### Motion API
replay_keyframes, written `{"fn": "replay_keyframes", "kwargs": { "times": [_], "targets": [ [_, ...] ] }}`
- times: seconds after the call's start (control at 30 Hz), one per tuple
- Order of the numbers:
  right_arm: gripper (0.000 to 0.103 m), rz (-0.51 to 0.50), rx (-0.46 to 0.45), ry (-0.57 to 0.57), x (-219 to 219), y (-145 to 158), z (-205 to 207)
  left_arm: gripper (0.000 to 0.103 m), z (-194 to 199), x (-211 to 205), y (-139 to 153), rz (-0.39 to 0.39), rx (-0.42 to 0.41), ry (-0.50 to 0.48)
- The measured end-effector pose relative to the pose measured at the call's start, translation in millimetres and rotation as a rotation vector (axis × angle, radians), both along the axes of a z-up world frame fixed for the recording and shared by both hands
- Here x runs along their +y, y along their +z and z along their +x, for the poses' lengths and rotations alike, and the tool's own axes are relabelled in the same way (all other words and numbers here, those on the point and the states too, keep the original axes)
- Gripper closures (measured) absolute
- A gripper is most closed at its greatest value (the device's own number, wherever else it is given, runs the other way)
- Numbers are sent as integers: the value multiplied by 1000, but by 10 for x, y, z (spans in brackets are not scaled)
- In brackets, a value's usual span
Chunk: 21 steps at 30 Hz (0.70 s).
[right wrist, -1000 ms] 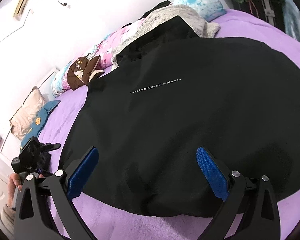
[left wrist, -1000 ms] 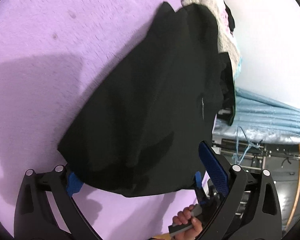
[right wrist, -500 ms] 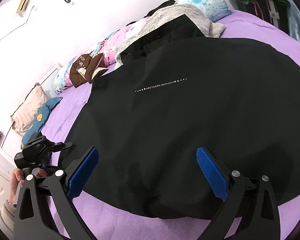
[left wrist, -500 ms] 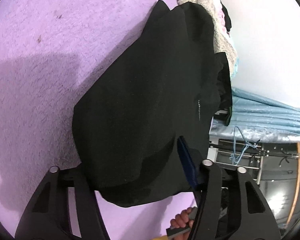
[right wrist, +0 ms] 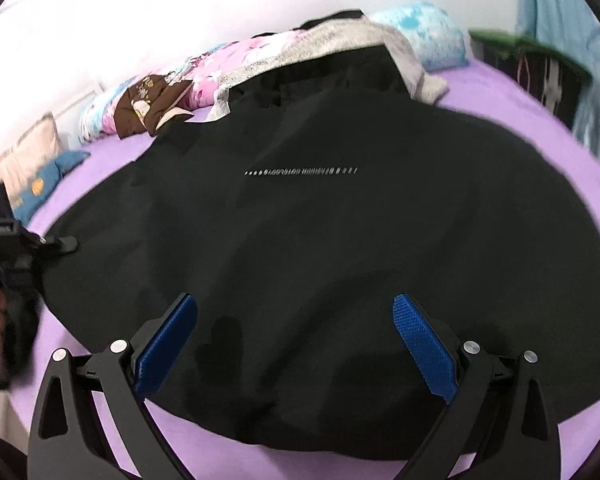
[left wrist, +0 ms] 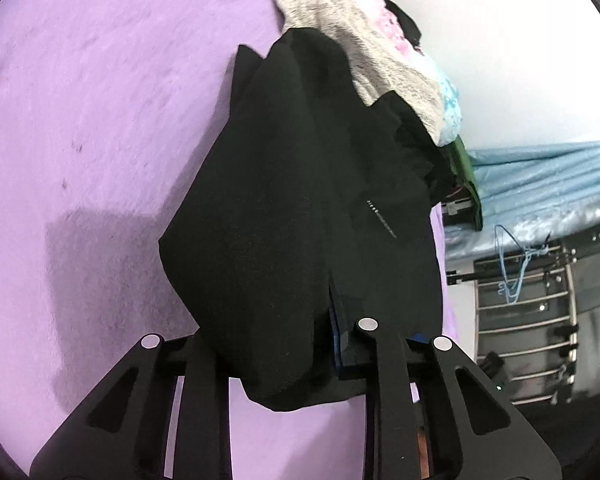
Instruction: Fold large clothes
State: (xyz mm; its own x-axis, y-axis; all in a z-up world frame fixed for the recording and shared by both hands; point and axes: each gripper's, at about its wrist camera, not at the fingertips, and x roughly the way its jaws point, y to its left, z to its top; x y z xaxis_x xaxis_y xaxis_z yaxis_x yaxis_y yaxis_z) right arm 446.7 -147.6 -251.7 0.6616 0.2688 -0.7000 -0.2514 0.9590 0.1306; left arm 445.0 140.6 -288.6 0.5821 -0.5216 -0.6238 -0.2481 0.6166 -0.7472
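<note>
The left gripper (left wrist: pixel 284 344) has just been closing and now clamps the near left hem of the black shirt (right wrist: pixel 340 240), lifting it off the purple bed (left wrist: pixel 100 120). The right gripper (right wrist: pixel 296 344) hangs apart over the hem. Lifted one-sided, the cloth could slip or bunch crookedly.

Open purple bed (left wrist: pixel 100 120) surface lies from 8 to 11 o'clock of the black garment (left wrist: pixel 300 208) in the left wrist view. At 12 to 1 o'clock a heap of clothes and pillows (right wrist: pixel 284 60) lines the wall, blocking passage. At 3 o'clock a metal rack (left wrist: pixel 528 312) stands beside the bed.
</note>
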Motion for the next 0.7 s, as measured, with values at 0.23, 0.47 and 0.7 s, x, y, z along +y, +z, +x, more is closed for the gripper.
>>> {"fn": "replay_keyframes", "kwargs": {
  "times": [0.23,0.47,0.7],
  "targets": [
    [7,-222,8,-1,-25,-70,77,84,-61,-106,308,66,-89,-41],
    [6,-303,113,-2,74,-611,190,86,-52,-209,352,74,-112,-85],
    [6,-317,128,-23,65,-595,237,88,-63,-431,512,167,-145,-148]
  ]
}}
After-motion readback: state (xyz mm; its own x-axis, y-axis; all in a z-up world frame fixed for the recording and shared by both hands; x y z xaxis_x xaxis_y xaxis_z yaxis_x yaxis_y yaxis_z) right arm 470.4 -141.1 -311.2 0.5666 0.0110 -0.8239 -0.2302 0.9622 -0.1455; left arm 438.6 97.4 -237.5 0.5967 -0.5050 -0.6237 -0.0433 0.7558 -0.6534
